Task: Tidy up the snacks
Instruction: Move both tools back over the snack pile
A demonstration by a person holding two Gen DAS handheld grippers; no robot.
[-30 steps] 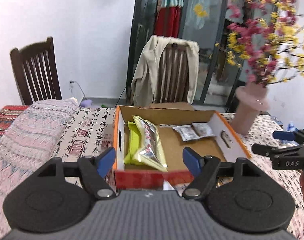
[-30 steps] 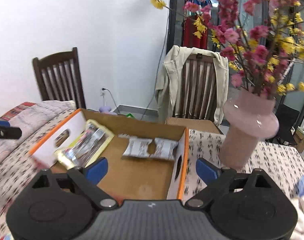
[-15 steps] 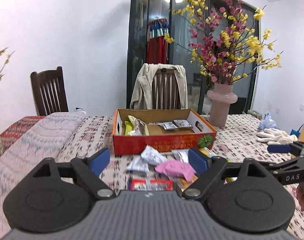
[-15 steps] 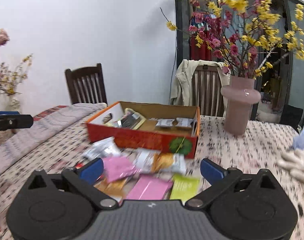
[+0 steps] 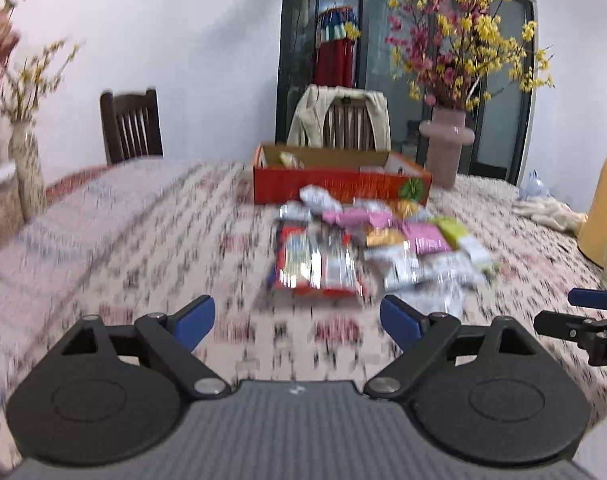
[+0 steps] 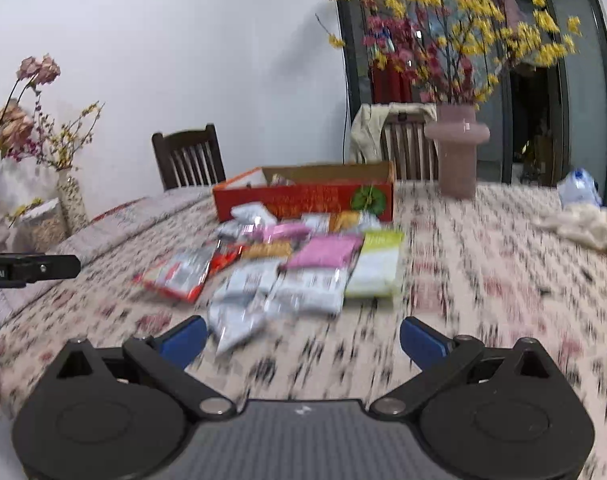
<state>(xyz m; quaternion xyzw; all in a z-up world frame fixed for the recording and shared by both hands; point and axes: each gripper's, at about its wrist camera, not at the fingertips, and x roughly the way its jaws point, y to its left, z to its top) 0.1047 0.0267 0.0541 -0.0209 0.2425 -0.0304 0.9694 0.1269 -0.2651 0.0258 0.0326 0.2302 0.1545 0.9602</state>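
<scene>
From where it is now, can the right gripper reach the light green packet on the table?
Probably yes. The right gripper is open and empty, and the light green packet lies flat at the pile's right edge with only bare tablecloth before it.

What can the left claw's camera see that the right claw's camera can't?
Only the left view shows a yellow jug at the table's right edge, and red clothes behind the glass door.

Only the right view shows the whole green packet lying flat, not half hidden in the pile.

Both show the red box, the snack pile before it, the pink vase, the two chairs, and open, empty claws: left claw, right claw.
</scene>
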